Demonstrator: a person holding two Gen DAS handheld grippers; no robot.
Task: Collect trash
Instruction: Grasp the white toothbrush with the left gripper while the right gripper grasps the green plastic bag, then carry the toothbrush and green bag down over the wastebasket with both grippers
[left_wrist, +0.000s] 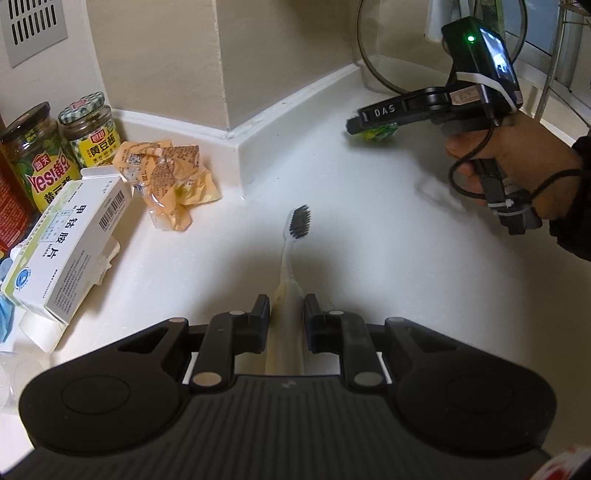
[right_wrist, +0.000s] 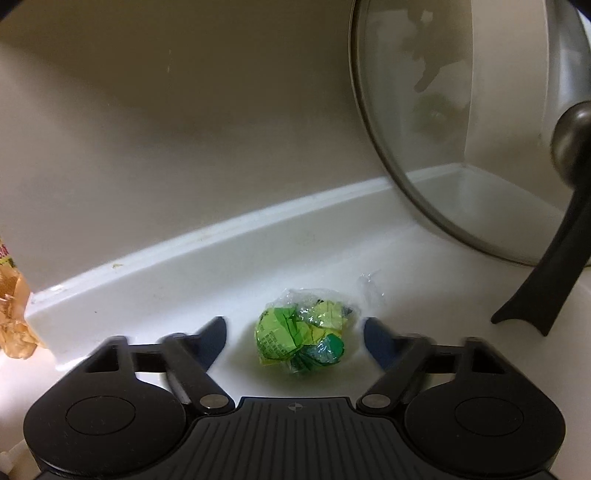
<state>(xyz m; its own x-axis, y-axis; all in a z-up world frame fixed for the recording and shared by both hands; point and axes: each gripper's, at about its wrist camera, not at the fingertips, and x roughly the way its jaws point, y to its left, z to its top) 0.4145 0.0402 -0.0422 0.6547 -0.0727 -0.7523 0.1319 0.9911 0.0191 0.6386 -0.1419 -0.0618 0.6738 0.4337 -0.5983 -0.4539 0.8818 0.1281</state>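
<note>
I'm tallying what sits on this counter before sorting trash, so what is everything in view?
toothbrush: 1, white with dark bristles, handle clamped in left gripper
green wrapper: 1, crumpled, on counter between right gripper's fingers, untouched
orange wrapper: 1, crumpled, by the wall corner
white box: 1, at left
jars: 2, checked lids, behind the box
glass lid: 1, leaning on the wall
counter: 1, white
left gripper: 1, black, shut
right gripper: 1, black, open around green wrapper
hand: 1, holding right gripper
</note>
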